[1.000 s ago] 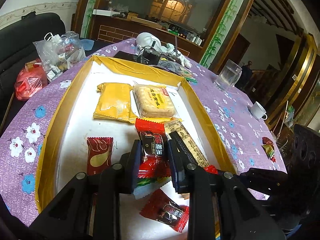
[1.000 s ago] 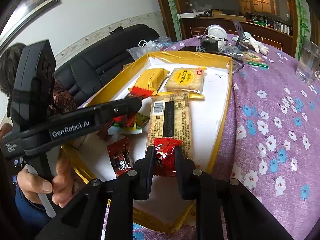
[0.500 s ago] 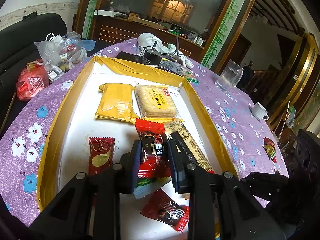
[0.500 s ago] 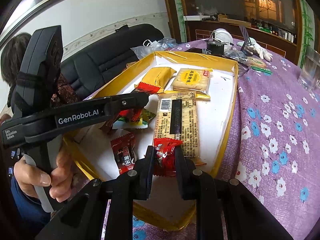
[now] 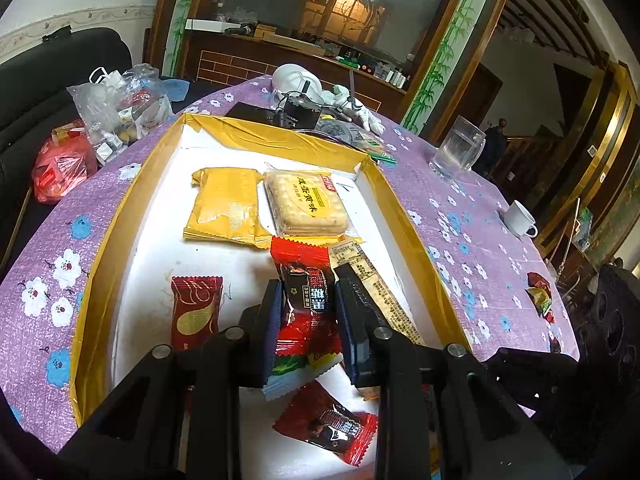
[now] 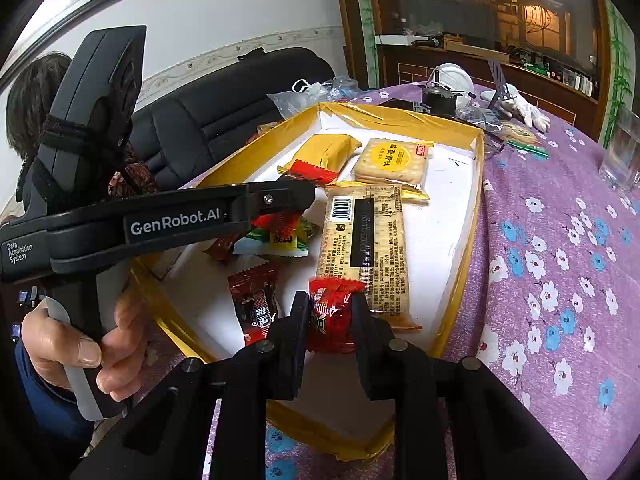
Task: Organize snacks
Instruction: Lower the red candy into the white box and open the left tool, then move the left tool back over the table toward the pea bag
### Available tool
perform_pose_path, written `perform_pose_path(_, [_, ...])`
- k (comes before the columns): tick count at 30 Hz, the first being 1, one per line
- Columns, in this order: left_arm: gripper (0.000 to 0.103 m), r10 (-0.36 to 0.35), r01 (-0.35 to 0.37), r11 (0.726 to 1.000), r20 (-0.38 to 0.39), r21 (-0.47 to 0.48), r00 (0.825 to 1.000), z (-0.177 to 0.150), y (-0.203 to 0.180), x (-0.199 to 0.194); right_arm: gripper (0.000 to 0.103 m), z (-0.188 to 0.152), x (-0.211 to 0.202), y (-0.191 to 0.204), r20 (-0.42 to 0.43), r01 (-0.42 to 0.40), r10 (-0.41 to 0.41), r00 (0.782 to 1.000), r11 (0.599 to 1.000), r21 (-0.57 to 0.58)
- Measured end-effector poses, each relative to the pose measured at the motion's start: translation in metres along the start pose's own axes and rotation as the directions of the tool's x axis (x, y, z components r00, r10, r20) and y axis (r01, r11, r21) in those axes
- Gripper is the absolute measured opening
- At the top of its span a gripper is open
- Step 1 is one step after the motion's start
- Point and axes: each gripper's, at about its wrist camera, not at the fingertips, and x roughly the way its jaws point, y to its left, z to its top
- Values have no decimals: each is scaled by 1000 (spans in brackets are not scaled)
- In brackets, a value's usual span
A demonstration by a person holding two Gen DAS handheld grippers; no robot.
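**Both grippers loaded over the snack box**

Big picture first: a round table under a purple flowered cloth [image 5: 460, 216], and on it sits the wide yellow-walled box [image 5: 404, 216] with its white floor. That box is where the snacks are gathered.

At the far end of the box, side by side and touching, lie a yellow packet [image 5: 226, 208] and a clear-wrapped cracker pack [image 5: 306, 204] with a yellow label. Nearer, along the right wall, a long cracker sleeve [image 6: 364, 248] lies flat, barcode up. On the left of the floor, a dark red sachet [image 5: 196, 308] lies on its own.

Now the left gripper [image 5: 306, 308]: pressed tight on a red-and-black snack packet [image 5: 306, 280], which stands upright between the pads above the box floor. Under it, a green-and-white wrapper [image 6: 280, 240] and another red packet [image 5: 332, 426] lie flat on the floor.

Over to the right gripper [image 6: 330, 316]: a small red candy [image 6: 332, 312] sits between its pads at the near end of the box, and the jaws are just starting to ease apart, pads against the wrapper.

Off the box, a glass mug [image 5: 460, 148] and a white cup [image 5: 519, 218] stand on the cloth, well apart.
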Motion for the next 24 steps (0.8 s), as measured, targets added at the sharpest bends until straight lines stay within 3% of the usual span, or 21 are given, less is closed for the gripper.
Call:
perform_pose_path(9, [24,-2,2,1000,-1,-4,1000,0,-2,0,24,0,-3,1,12,0,1,1000,1000,-7])
perform_pose_path(13, [25,-8,8,1000,4,-6,1000,1,-2,0,33,0,-6,1,24,-5,5,1000,1000,-4])
perform_pose_path(15, [28,-13,13,1000,5,-7,1000,2,-3,-1,36,0,-8,0,37,-5,5,999,1000,-2])
perform_pose_path(17, [38,-14,15,1000,11,-10,1000,2,-3,-2,36,0,-11,-1,46,-10,10,999,1000,3])
perform_pose_path(21, [41,-22,22,1000,25,-11,999,4,-4,-8,39,3,-15,-6,61,-13,12,998,1000,23])
perform_pose_path(24, [50,-26,27,999,35,-19,999,6,-4,-13,41,4,-20,-13,76,-17,13,997,998,56])
